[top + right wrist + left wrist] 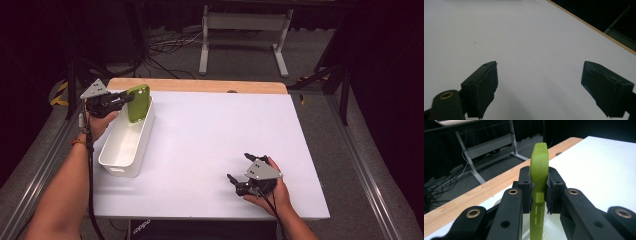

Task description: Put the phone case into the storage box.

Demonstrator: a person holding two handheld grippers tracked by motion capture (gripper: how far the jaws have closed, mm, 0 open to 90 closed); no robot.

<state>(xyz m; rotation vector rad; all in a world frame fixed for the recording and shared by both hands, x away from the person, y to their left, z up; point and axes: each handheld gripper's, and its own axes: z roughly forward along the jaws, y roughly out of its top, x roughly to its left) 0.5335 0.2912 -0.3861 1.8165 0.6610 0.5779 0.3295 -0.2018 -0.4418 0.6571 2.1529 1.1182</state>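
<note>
Two grippers work over your white table, seen here from the high view. Your left gripper sits at the table's 10 o'clock corner with its jaws clamped on a green phone case. The case stands nearly upright on its long edge, over the far end of the white bin; whether its lower edge touches the bin's rim or floor you cannot tell. In the left gripper view the pads press both flat faces of the green phone case, which rises past the jaw tips, with button cut-outs showing on its near edge.

The bin lies lengthwise along the table's left edge, from about 10 o'clock down to 8 o'clock, its near end just inside that edge. A strip of wooden tabletop runs bare along the far edge at 12 o'clock.

Your right gripper rests at about 5 o'clock, near the front edge, jaws spread wide and gripping nothing. In the right gripper view its pads stand well apart over bare white surface, with the wooden edge crossing at 2 o'clock.

From the centre out to 3 o'clock, the white table surface lies open, well apart from both grippers.
</note>
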